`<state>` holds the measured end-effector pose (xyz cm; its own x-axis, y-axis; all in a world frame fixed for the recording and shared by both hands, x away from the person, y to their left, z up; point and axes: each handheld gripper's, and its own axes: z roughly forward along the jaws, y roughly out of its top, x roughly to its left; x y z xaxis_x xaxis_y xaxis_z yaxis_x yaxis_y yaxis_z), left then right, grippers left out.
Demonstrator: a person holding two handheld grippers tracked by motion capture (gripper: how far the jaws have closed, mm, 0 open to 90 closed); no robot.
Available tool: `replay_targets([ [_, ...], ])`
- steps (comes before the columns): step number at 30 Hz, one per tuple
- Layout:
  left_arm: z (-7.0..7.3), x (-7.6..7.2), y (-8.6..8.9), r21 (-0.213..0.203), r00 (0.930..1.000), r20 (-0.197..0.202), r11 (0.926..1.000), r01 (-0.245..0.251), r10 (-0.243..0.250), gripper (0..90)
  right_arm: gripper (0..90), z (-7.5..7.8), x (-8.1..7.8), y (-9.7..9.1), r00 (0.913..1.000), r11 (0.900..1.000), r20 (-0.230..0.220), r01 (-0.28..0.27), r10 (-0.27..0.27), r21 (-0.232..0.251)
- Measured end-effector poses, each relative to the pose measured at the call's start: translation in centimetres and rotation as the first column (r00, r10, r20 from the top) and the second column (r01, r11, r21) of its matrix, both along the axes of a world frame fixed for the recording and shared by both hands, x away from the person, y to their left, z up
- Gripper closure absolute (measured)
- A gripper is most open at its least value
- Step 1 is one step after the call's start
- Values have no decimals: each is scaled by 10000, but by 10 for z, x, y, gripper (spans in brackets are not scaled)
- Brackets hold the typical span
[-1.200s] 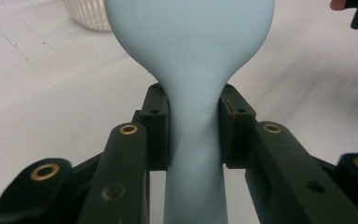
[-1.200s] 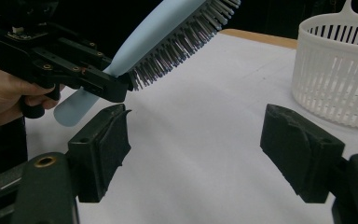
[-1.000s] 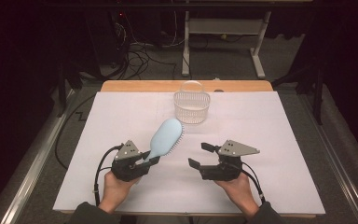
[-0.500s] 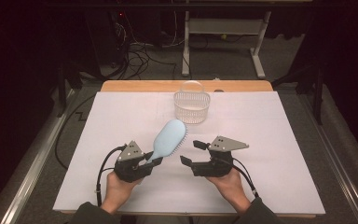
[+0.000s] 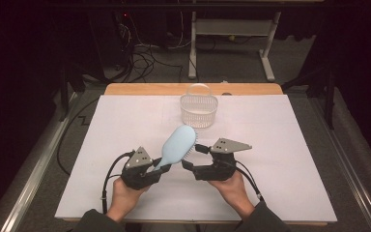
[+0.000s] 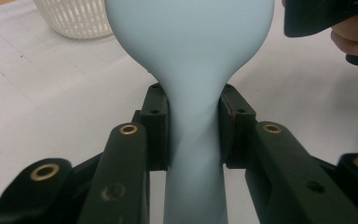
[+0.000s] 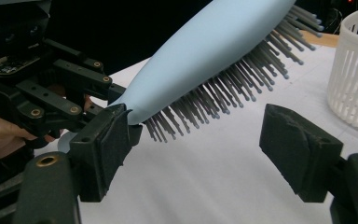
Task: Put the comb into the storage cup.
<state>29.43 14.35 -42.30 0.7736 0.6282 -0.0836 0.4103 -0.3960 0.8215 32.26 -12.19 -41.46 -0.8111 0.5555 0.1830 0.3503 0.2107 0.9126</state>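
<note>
The left hand-held gripper (image 5: 162, 169) is clamped on the neck of a pale blue hairbrush (image 5: 178, 144), its two pads pressing the handle from either side just below where the handle swells into the head. In the left gripper view the brush (image 6: 193, 56) rises straight up toward twelve o'clock from between the pads, its smooth back turned to the camera. In the high view the brush runs from the left hand-held gripper toward about one o'clock, lifted clear of the white-covered table (image 5: 125, 121), with its bristles facing the right side.

The right hand-held gripper (image 5: 189, 156) sits at about three o'clock from the left one, its jaws standing apart and pointing toward nine o'clock at the brush head. In the right gripper view (image 7: 205, 144) the bristles (image 7: 223, 93) hang down in the gap between the two pads: the left pad (image 7: 105, 149) is just beside the brush where handle meets head, whether touching I cannot tell, while the right pad (image 7: 298, 149) stands apart from the bristle tips. Neither pad presses the brush.

A white slatted basket (image 5: 199, 110) stands on the table at about twelve o'clock from the brush head, near it but apart.
</note>
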Motion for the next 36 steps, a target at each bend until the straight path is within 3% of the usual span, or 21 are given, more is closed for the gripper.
replay_targets([
  [21,0,-3,-9,76,9996,77,9996,271,-271,672,201,2,7,17,9989,9997,-440,-155,163,187],
  [36,0,-3,-12,173,9996,147,9996,240,-242,672,239,2,13,25,9968,9995,-735,-308,312,68],
])
